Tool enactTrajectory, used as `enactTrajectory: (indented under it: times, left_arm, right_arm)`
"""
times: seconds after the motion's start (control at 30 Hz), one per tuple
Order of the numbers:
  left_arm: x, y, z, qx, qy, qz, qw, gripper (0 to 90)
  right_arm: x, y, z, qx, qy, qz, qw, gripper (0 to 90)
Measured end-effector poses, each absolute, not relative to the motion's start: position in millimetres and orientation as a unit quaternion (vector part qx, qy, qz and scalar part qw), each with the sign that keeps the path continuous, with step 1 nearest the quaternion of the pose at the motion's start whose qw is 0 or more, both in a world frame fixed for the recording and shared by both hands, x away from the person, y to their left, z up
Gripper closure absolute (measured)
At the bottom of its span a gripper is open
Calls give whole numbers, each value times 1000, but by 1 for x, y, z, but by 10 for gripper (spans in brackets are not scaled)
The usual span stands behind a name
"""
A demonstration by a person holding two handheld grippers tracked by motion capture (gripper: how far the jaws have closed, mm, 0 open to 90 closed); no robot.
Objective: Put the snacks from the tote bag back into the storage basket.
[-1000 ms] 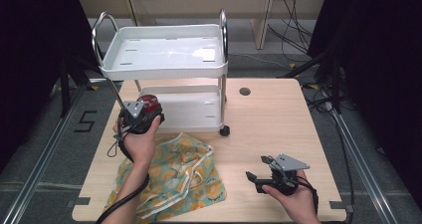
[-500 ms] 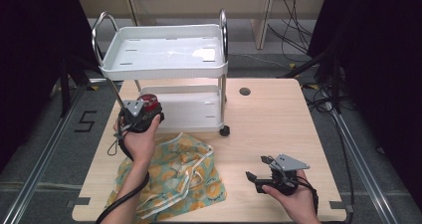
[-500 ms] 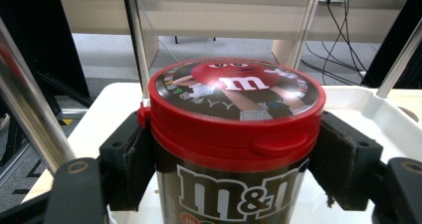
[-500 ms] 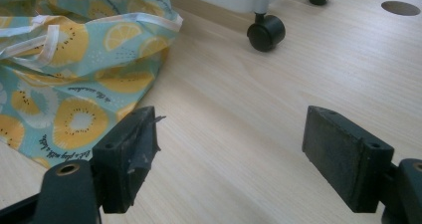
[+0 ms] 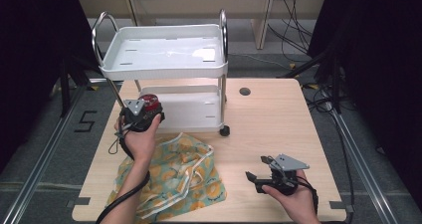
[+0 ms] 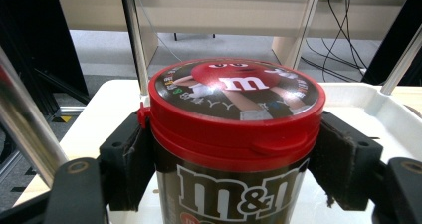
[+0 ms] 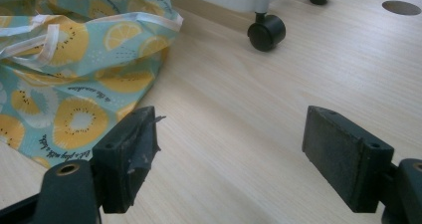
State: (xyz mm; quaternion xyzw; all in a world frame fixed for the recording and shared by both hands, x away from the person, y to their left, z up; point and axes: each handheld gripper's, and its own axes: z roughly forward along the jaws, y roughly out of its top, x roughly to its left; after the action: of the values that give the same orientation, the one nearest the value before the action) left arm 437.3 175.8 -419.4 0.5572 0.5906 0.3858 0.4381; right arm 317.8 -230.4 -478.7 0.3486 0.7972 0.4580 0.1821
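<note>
Candy jar (image 6: 234, 149) with red lid (image 6: 236, 102), clamped on both sides just below the lid by the pads of the left gripper (image 5: 141, 115). In the high view the jar (image 5: 151, 102) sits at the near left corner of the lower shelf (image 5: 191, 109) of a small white cart (image 5: 164, 55) that stands on the wooden table (image 5: 268, 119); whether its base rests on the shelf or hangs just above it cannot be told. The step in hand appears to be placing the jar on that shelf. The next move would call for lowering it until it stands flat, then opening the jaws and drawing back clear of the chrome post (image 6: 25, 119) beside it. A fruit-print cloth bag (image 5: 174, 171) lies crumpled on the table just beneath the left forearm. The right gripper (image 5: 263, 171) rests near the front edge, well apart from the cart, its jaws wide open and holding nothing.
</note>
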Motion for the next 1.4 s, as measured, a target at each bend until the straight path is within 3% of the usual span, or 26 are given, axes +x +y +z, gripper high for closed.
enactTrajectory:
  times: [1.4]
  left_arm:
    - [456,175,-432,565,597,376,428,253]
  right_arm:
    - [317,-229,-480,355,800,451,176,227]
